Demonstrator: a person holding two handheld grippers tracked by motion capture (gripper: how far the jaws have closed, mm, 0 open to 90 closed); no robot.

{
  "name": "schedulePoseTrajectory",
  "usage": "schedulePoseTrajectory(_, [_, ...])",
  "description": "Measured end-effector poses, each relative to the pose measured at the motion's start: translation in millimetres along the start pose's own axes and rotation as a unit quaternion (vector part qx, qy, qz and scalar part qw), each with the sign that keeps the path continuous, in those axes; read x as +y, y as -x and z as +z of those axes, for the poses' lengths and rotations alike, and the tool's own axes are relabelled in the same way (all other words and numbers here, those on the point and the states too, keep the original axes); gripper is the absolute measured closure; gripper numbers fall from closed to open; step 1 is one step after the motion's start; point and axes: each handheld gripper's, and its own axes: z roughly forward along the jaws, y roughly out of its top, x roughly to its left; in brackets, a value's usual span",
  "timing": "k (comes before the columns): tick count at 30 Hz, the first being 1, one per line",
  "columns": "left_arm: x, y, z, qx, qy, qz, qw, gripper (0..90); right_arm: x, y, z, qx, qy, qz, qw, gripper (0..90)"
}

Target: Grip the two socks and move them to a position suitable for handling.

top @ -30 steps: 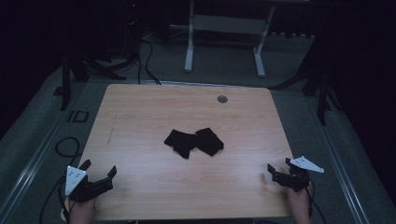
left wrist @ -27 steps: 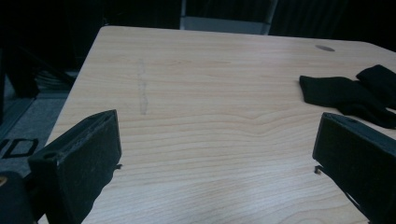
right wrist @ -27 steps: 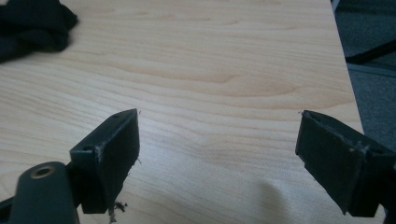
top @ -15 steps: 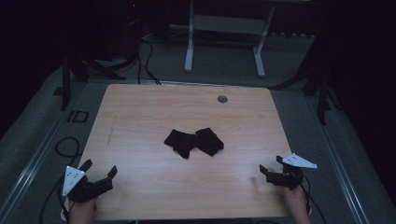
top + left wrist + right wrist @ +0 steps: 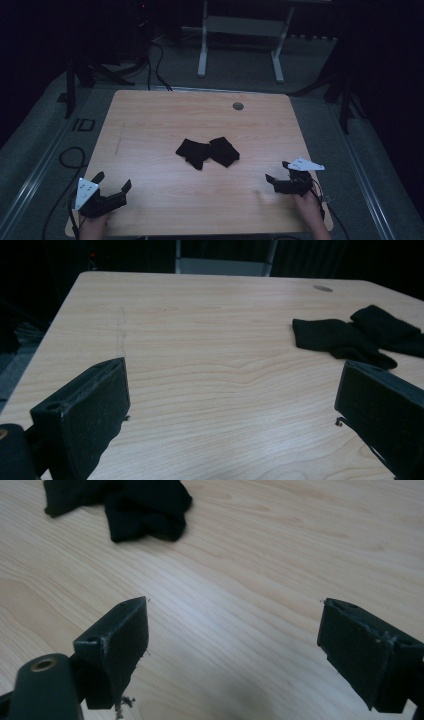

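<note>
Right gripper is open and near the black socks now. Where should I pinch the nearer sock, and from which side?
Probably take the right-hand sock at its near right edge, coming in from the right gripper side, low and level. It lies flat on the table, its left part overlapping the other sock, so the free right edge likely lifts alone.

Two pieces of cloth (image 5: 207, 152) lie touching, side by side, near the middle of the table (image 5: 150, 125). The left gripper (image 5: 113, 186) sits at the near left corner, the right gripper (image 5: 278, 172) near the right edge, each well apart from the cloth. A small round insert (image 5: 238, 106) sits toward the far edge, behind the cloth.
</note>
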Motion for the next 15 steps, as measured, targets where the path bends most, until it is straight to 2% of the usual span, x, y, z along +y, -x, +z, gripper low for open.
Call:
schedulePoseTrajectory(1, [0.4,1.1,0.3,-0.003,-0.003,-0.009,1.0000,1.5,3.5,-1.5,1.8,0.000,-0.003,-0.007,1.0000,12.7])
schedulePoseTrajectory(2, [0.4,1.1,0.3,-0.003,-0.003,-0.009,1.0000,1.5,3.5,-1.5,1.8,0.000,-0.003,-0.007,1.0000,12.7])
schedulePoseTrajectory(3, [0.3,2.3,0.9,-0.001,-0.005,-0.007,1.0000,1.5,11.0,-3.6,5.1,0.000,-0.010,-0.015,0.9998,12.7])
schedulePoseTrajectory(6, [-0.4,2.6,1.9,-0.005,-0.012,-0.009,0.9999,1.5,23.2,-6.0,11.3,0.023,-0.006,-0.005,0.9997,12.7])
schedulePoseTrajectory(8, [-0.4,2.6,1.9,-0.005,-0.012,-0.009,0.9999,1.5,25.9,-7.3,13.2,0.026,-0.005,-0.006,0.9996,12.7])
schedulePoseTrajectory(9, [-0.4,3.5,2.7,-0.017,-0.017,-0.016,0.9996,1.5,25.9,-7.3,13.2,0.026,-0.005,-0.006,0.9996,12.7])
schedulePoseTrajectory(10, [-0.1,5.2,2.7,-0.032,-0.015,-0.021,0.9992,1.4,37.8,-14.6,23.2,0.036,0.004,-0.004,0.9993,12.8])
schedulePoseTrajectory(13, [1.2,9.1,2.3,-0.036,-0.016,-0.014,0.9991,1.5,45.4,-21.1,31.8,0.026,0.003,-0.010,0.9996,12.8])
schedulePoseTrajectory(14, [2.0,11.7,1.9,-0.040,-0.016,-0.008,0.9990,1.5,49.0,-24.0,36.4,0.032,0.004,-0.011,0.9994,12.6])
schedulePoseTrajectory(15, [2.4,14.0,1.6,-0.044,-0.012,-0.004,0.9989,1.4,55.8,-29.4,47.3,0.062,0.009,-0.011,0.9980,12.5])
